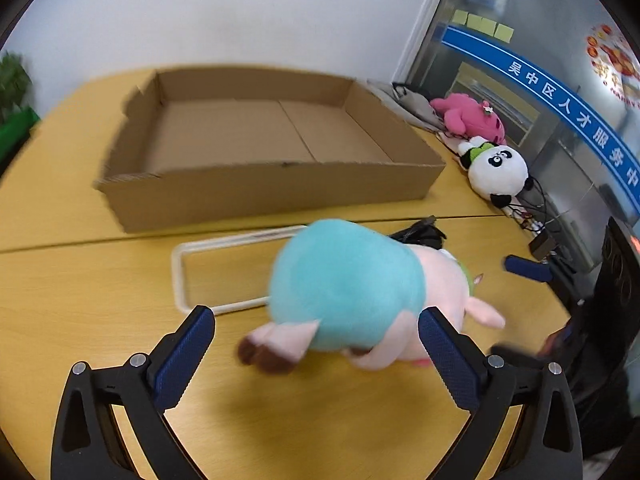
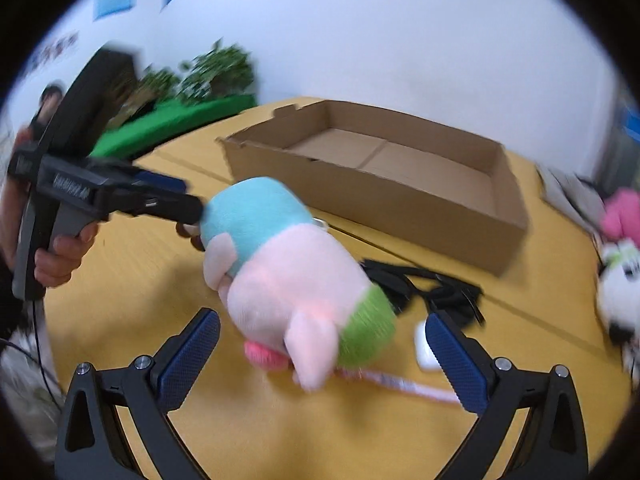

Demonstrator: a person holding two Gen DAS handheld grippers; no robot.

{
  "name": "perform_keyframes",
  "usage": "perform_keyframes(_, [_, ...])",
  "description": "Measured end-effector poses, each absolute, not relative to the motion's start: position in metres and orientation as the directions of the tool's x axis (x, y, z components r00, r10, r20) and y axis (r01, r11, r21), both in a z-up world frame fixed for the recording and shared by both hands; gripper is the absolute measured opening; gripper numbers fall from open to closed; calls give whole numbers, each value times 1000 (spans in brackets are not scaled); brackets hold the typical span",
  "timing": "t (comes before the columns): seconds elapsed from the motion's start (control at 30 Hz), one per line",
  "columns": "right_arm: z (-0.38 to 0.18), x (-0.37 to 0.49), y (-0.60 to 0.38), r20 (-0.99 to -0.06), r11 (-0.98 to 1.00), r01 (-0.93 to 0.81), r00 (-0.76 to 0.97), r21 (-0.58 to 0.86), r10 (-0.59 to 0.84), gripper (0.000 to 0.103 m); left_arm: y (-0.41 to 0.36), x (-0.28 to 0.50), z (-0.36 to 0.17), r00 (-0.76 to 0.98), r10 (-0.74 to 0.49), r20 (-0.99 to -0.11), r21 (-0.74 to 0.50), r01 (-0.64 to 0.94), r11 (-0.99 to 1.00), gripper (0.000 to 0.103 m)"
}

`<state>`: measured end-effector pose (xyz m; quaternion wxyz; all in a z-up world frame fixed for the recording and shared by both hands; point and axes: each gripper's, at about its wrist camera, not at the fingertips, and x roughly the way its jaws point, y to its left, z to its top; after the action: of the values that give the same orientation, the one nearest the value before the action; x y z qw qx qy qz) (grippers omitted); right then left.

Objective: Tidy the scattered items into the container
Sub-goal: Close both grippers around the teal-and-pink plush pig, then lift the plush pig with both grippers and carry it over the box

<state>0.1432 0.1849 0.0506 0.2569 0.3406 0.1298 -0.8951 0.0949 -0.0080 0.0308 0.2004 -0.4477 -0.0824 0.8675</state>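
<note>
Both sides spread wide: left hand-held gripper (image 1: 316, 322) and right hand-held gripper (image 2: 322, 324) flanked the plush pig (image 2: 292, 276) lying on the counter (image 1: 80, 280), near the cardboard box (image 1: 272, 188).

Three plush toys: one pig (image 1: 360, 288) in turquoise, one pink toy (image 1: 468, 114) and one panda (image 1: 498, 168). One cardboard box (image 1: 272, 196). One white frame (image 1: 178, 276). One bundle of black straps (image 2: 424, 288). One small white item (image 2: 424, 350). Two hand-held grippers, left (image 1: 316, 334) and right (image 2: 322, 338). One desk (image 1: 80, 300).
</note>
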Motion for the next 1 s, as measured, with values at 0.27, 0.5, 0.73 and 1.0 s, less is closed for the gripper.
perform_keyframes(0.27, [21,102,168,-753,-765,643,-521,-36,-403,102,18,64,7,-457,472,-754,-384,-277,-881,103])
perform_keyframes(0.5, [4,112,157,-772,-825,561,-555,-74,-309,86,22,59,12,-474,475,-741,-380,-287,-879,90])
perform_keyframes(0.73, [14,123,154,-748,-865,501,-573,2,-334,75,18,60,24,-484,482,-730,-389,-286,-876,78])
perform_keyframes(1.0, [62,132,145,-691,-891,451,-632,39,-350,74,7,65,74,-537,490,-686,-356,-340,-870,78])
